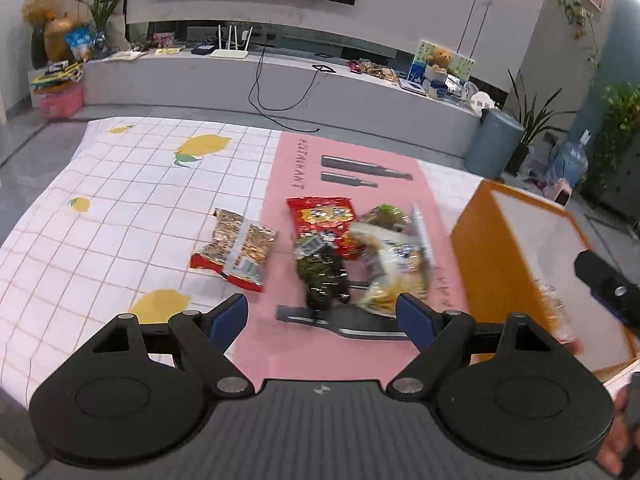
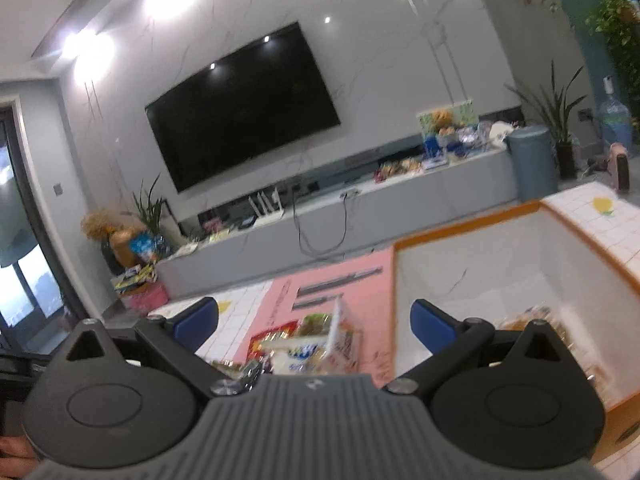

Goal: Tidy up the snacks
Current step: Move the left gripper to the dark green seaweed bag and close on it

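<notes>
A large black wall-mounted television [image 2: 242,106] hung above a long grey media bench [image 1: 280,80], beside a grey-blue cylindrical bin [image 1: 494,142].

Tablecloth [image 1: 120,216] white, thin orange grid lines, yellow lemon prints with green leaves; placemat [image 1: 280,184] pink, grey cutlery print and dark lettering; box [image 1: 480,256] orange outside, white inside; nut packet [image 1: 236,250] red edges, brown speckled print; red packet [image 1: 322,214] with yellow label; dark green packet [image 1: 322,276]; pale yellow-white packet [image 1: 394,264], blurred; left gripper [image 1: 322,314] black with blue pads; right gripper [image 2: 314,318] same black, blue pads; TV [image 2: 240,108] black; wall pale grey marble veining
</notes>
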`<act>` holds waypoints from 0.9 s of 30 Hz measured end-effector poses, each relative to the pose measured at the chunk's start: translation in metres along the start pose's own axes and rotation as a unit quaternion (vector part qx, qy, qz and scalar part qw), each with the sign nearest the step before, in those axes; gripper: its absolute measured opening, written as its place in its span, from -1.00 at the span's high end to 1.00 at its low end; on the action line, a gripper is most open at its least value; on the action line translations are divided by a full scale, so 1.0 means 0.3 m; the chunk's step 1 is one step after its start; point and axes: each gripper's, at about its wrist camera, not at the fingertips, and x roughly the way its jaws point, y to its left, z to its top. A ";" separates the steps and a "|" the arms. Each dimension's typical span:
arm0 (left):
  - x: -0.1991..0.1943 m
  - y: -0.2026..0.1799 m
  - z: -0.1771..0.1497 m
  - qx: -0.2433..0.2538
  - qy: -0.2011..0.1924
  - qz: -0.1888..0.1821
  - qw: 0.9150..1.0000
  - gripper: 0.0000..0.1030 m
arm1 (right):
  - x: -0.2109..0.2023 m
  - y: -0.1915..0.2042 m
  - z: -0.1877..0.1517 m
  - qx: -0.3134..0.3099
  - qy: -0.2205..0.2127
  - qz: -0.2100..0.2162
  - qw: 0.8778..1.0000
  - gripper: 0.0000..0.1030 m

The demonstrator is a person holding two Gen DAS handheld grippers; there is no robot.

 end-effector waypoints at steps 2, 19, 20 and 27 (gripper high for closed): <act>0.042 0.038 -0.012 0.002 -0.001 0.002 1.000 -0.91 | 0.020 0.024 -0.017 -0.007 0.009 0.004 1.000 -0.93; 0.468 0.100 0.016 -0.100 0.099 -0.057 0.988 -0.47 | 0.115 0.084 -0.075 -0.042 0.063 0.018 0.997 -0.93; 0.482 0.097 0.018 -0.099 0.103 -0.057 0.988 -0.47 | 0.118 0.083 -0.073 -0.040 0.062 0.016 0.997 -0.93; 0.492 0.055 0.016 -0.058 0.090 -0.018 0.994 0.13 | 0.116 0.069 -0.061 -0.034 0.056 0.008 0.998 -0.93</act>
